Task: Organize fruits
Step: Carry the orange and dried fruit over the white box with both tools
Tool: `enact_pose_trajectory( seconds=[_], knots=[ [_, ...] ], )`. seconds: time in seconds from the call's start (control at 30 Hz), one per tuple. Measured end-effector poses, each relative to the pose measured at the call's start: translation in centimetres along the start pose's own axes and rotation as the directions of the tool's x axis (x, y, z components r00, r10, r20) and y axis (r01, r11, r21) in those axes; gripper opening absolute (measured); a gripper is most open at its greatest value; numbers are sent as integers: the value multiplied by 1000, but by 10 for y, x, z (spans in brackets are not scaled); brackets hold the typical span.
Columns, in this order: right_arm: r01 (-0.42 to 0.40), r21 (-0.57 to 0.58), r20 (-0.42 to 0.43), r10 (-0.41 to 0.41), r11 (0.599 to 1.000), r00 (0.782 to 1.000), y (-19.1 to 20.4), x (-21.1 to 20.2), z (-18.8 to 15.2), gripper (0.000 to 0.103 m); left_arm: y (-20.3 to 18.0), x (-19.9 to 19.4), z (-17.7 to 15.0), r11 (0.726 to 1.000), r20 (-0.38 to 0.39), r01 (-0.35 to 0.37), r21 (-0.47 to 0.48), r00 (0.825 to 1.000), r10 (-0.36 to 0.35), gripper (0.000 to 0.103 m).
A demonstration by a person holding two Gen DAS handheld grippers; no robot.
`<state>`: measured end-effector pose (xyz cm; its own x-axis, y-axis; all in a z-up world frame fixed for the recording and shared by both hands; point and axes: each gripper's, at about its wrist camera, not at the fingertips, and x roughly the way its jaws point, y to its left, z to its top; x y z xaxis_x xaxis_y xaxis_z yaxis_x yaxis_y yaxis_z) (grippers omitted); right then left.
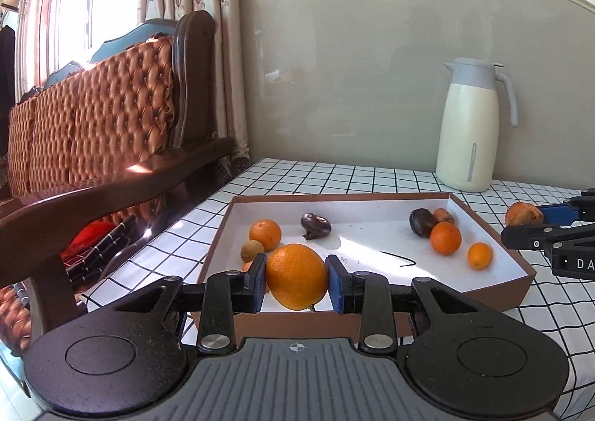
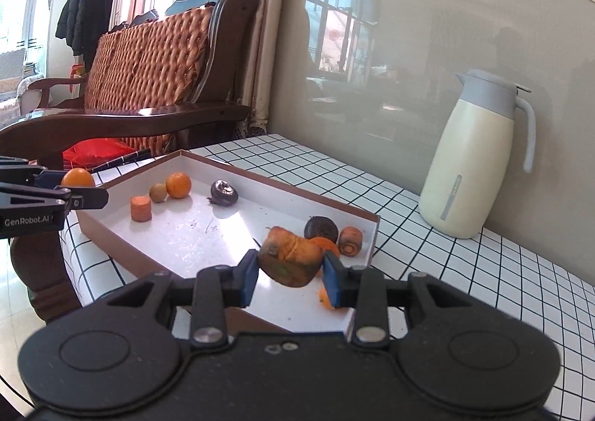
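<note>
Orange in left tool, over tray.

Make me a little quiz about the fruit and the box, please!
1. True or false: the left tool holds an orange.
2. What stands on the checked table behind the box? A) a white jug B) a kettle C) a vase
3. Fill in: the right tool grips a bruised orange-brown ____.

Key: 1 true; 2 A; 3 fruit.
</note>
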<state>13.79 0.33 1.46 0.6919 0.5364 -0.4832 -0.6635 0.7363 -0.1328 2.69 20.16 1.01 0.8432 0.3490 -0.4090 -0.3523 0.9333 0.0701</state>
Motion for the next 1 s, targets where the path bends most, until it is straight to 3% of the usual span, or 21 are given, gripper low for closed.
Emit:
enact_pose_trajectory(
  seconds=[0.47, 1.0],
  knots=[
    [32, 48, 43, -34, 998, 998, -7, 29, 21, 28, 31, 33, 22, 997, 32, -59, -54, 998, 61, 34],
    [76, 98, 58, -82, 992, 995, -21, 59, 32, 28, 38, 78, 39, 996, 19, -52, -73, 998, 54, 34]
  ],
)
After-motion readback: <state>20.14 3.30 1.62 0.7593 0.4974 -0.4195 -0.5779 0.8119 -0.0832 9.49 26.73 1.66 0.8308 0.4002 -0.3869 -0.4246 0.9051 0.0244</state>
